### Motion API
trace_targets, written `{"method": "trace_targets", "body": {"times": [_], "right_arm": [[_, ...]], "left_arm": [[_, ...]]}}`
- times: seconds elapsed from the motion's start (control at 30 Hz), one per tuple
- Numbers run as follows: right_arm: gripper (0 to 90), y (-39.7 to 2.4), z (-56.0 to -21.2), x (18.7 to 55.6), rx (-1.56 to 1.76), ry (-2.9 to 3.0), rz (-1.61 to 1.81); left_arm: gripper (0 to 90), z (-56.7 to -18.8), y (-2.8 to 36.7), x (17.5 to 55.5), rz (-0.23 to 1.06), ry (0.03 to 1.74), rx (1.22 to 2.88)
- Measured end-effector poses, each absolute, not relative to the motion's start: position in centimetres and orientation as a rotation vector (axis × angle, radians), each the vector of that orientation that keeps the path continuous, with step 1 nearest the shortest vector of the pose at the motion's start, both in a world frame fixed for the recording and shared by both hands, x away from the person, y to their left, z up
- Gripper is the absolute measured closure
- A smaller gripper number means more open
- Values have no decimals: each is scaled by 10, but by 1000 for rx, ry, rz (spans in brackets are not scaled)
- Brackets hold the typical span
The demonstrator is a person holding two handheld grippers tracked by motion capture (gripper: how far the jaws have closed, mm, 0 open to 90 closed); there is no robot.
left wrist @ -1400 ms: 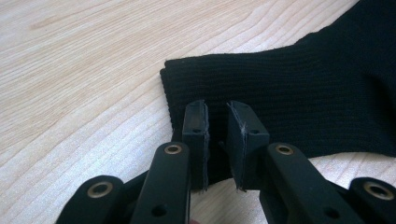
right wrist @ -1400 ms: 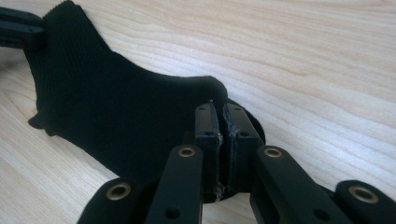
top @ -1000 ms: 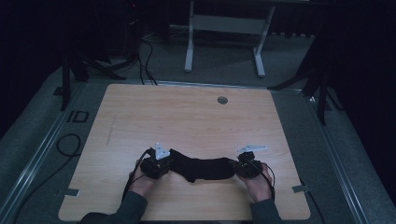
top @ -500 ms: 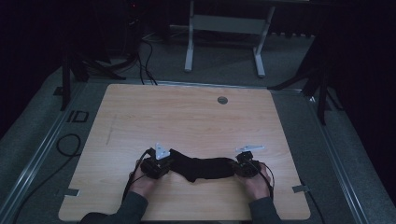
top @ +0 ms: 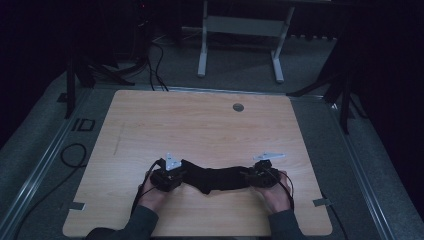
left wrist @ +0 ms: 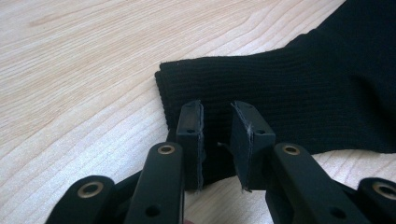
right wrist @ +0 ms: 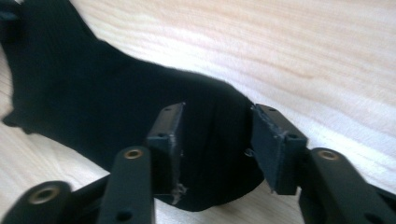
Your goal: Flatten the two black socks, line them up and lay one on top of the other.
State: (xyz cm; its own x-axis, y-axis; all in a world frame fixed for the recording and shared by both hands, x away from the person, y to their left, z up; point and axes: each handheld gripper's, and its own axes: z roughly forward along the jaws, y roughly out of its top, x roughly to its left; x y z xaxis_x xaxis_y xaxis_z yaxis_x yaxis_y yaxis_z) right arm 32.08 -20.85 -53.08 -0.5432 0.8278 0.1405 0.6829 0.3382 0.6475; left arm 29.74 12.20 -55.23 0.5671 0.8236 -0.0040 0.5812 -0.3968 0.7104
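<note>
The sock (left wrist: 299, 93) was plain black with a fine ribbed knit, no print or stripe on it. The table (top: 200, 125) was light wood, pale tan with wavy darker grain lines, plus one small grey round cap (top: 238, 107) near the far edge. Both the left gripper (left wrist: 217, 135) and right gripper (right wrist: 215, 140) were matte black with little brass-coloured rivets, and their top plates looked light grey.

The high view looks forward and down on the table (top: 200, 125) from above its near side. Each gripper view sits close over the sock (top: 220, 179), a part all three share.
</note>
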Motion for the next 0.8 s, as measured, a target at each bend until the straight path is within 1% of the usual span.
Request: {"method": "trace_targets", "body": {"times": [0.1,0.3,0.43,0.8], "right_arm": [[480,-211,-523,319,1368,2354,1020],[476,-221,-520,319,1392,2321,1039],[471,-224,-522,321,1408,2316,1033],[470,-232,-523,322,1429,2296,1035]], "left_arm": [[720,-552,122,297,452,1113,2118],[624,-548,121,294,481,1083,2098],[580,-545,123,294,477,1056,2088],[555,-542,132,296,482,1081,2050]]}}
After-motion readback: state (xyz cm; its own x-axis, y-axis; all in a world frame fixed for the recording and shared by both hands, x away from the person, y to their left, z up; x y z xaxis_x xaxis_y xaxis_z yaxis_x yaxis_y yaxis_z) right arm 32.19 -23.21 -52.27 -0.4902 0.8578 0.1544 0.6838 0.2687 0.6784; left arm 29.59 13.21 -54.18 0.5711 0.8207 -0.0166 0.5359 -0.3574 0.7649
